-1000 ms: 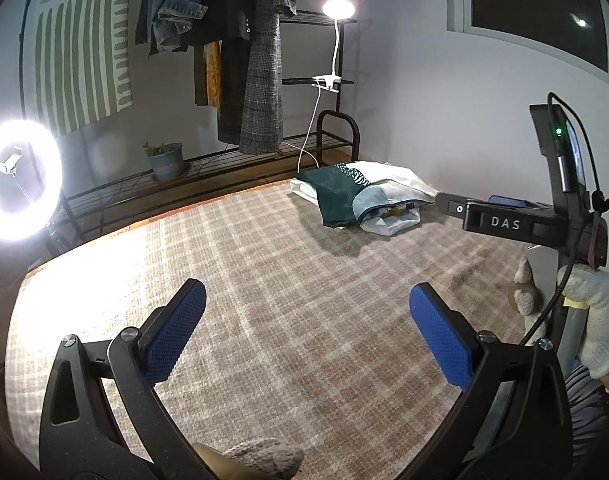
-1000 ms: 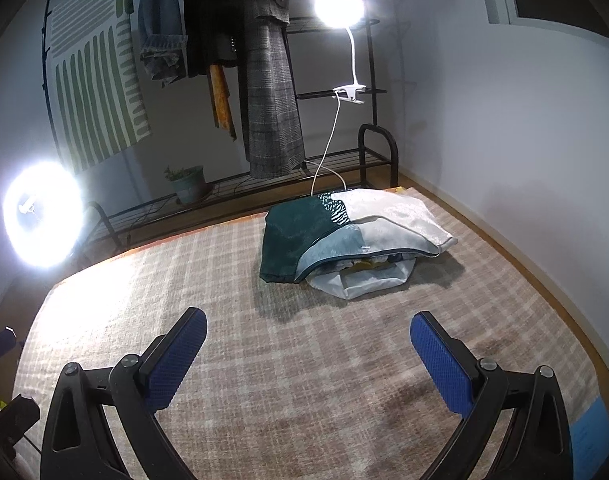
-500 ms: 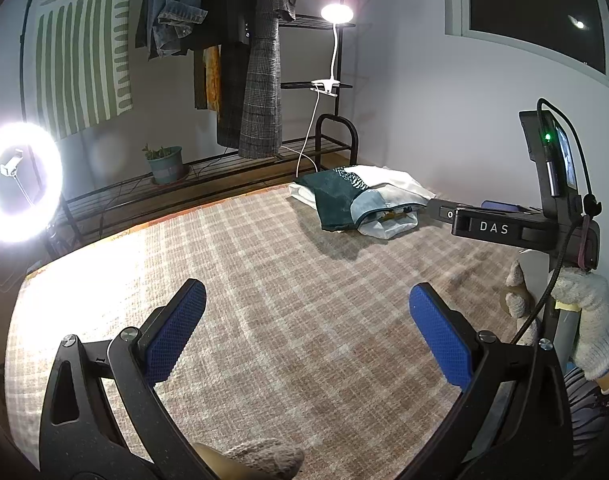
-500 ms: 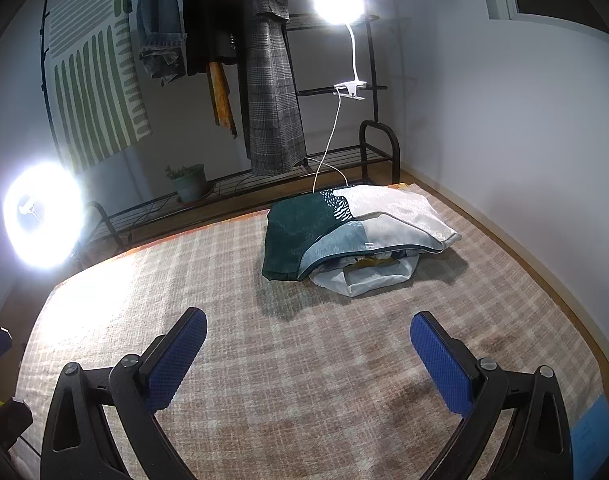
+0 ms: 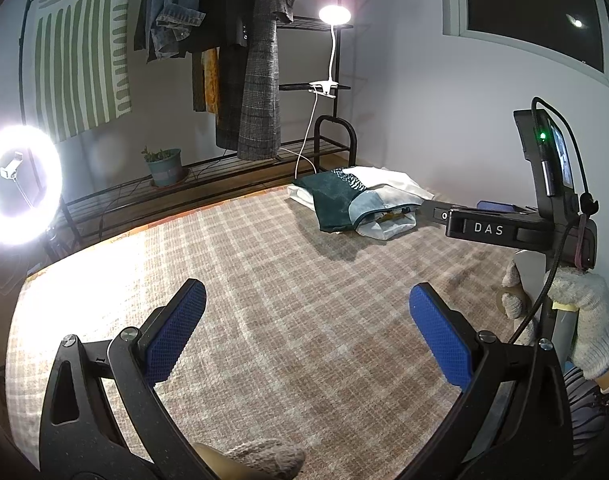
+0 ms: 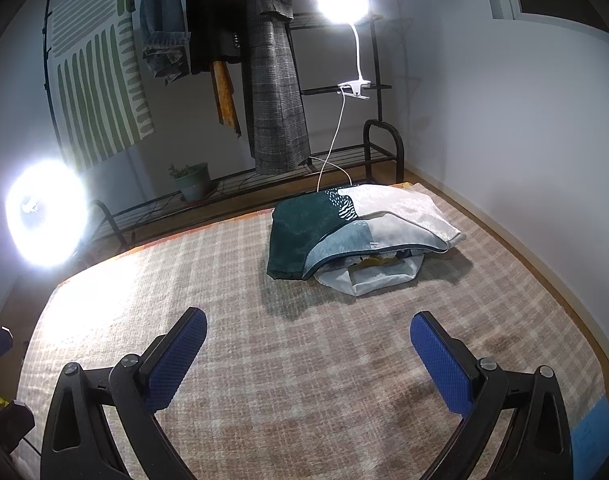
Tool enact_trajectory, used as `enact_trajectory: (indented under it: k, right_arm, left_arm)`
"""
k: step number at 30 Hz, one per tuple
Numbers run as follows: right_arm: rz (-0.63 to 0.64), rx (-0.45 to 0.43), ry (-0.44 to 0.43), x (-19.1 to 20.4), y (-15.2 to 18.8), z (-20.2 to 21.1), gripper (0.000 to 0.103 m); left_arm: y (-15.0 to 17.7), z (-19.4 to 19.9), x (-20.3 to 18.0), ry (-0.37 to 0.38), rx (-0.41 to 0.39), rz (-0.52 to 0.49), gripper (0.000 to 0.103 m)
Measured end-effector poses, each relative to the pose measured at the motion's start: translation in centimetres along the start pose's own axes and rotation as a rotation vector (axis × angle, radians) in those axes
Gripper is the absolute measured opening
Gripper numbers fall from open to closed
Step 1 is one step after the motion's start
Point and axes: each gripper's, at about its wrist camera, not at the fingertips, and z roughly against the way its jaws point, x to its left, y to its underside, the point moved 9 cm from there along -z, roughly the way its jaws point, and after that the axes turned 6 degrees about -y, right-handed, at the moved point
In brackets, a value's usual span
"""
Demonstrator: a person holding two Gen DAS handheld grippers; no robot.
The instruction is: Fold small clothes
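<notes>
Currently both grippers hover over a plaid blanket (image 6: pixel 288 368), jaws spread wide, nothing held: left gripper (image 5: pixel 306 330), right gripper (image 6: pixel 308 356). A pile of clothes (image 6: pixel 356 236) (dark green, pale blue, white pieces, w/ a white bag under) sits near the blanket's far right corner, well apart from both. Fits either folding not underway or a finished stack; can't tell which.
</notes>
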Motion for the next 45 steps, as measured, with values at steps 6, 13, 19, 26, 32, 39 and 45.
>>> enact_trajectory:
  k: [6,13,19,26,32,39,45]
  right_arm:
    - [-0.002,-0.001,0.0,0.07,0.02,0.03,0.103]
    - [-0.003,0.0,-0.002,0.25,0.05,0.05,0.103]
    - [-0.002,0.001,-0.008,0.44,-0.04,-0.06,0.103]
    - [-0.004,0.004,-0.011,0.42,-0.04,-0.09,0.103]
    - [-0.006,0.003,-0.012,0.47,-0.04,-0.03,0.103]
    - [-0.007,0.0,-0.011,0.55,0.01,0.09,0.103]
    - [-0.007,0.0,-0.012,0.51,-0.01,0.07,0.103]
  left_arm:
    - [-0.1,0.1,-0.08,0.001,-0.002,0.001,0.103]
    - [-0.21,0.11,-0.07,0.0,-0.003,-0.002,0.103]
    - [-0.25,0.12,-0.18,0.0,-0.004,-0.002,0.103]
    - [-0.46,0.18,-0.34,0.001,-0.008,-0.002,0.103]
    - [-0.42,0.14,-0.37,-0.001,-0.007,-0.004,0.103]
    - [-0.29,0.12,-0.36,-0.003,-0.007,0.001,0.103]
    - [-0.62,0.15,-0.45,-0.002,-0.006,0.003,0.103]
